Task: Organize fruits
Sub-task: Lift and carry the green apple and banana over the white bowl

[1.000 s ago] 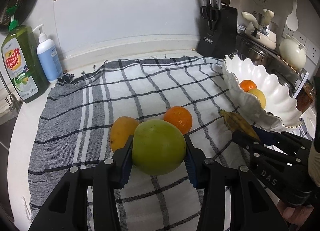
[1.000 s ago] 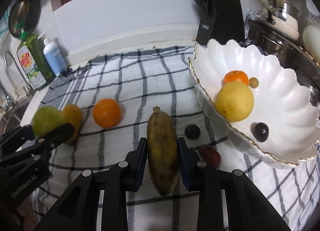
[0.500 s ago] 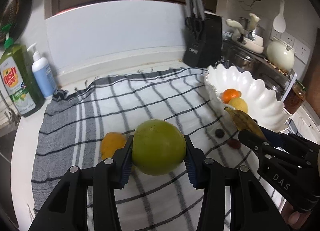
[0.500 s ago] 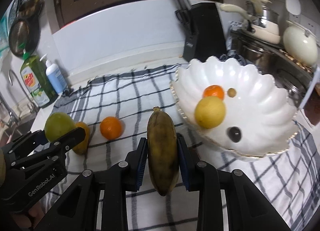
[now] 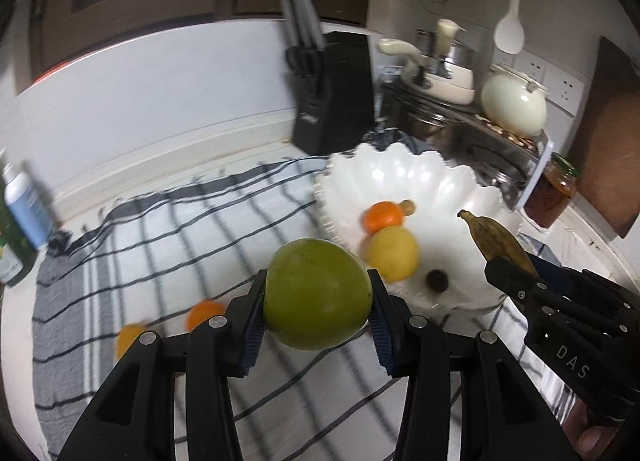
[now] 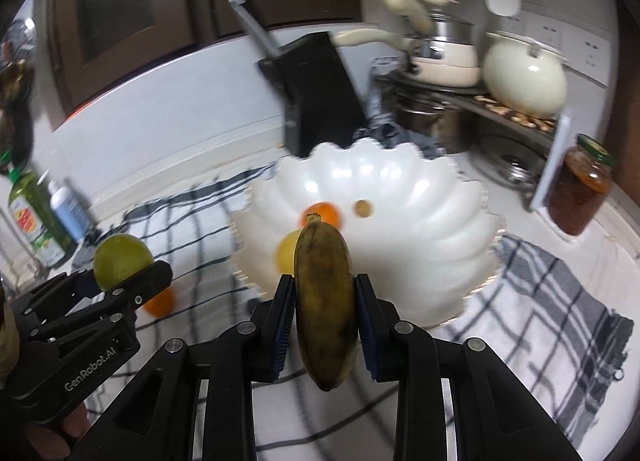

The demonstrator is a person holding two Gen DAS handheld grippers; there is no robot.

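Kitchen worktop (image 5: 592, 237) is pale, with a checked cloth (image 5: 168, 229) spread over it. The left tool (image 5: 316, 321) is clamped on a green fruit (image 5: 316, 293), up off the cloth. The right tool (image 6: 323, 325) is clamped on a brown banana (image 6: 324, 301), over the white bowl (image 6: 400, 189). An orange (image 5: 383, 215) and a yellow fruit (image 5: 394, 247) sit inside the bowl. A black knife block (image 5: 334, 93) stands behind it, by the white wall (image 5: 140, 101).
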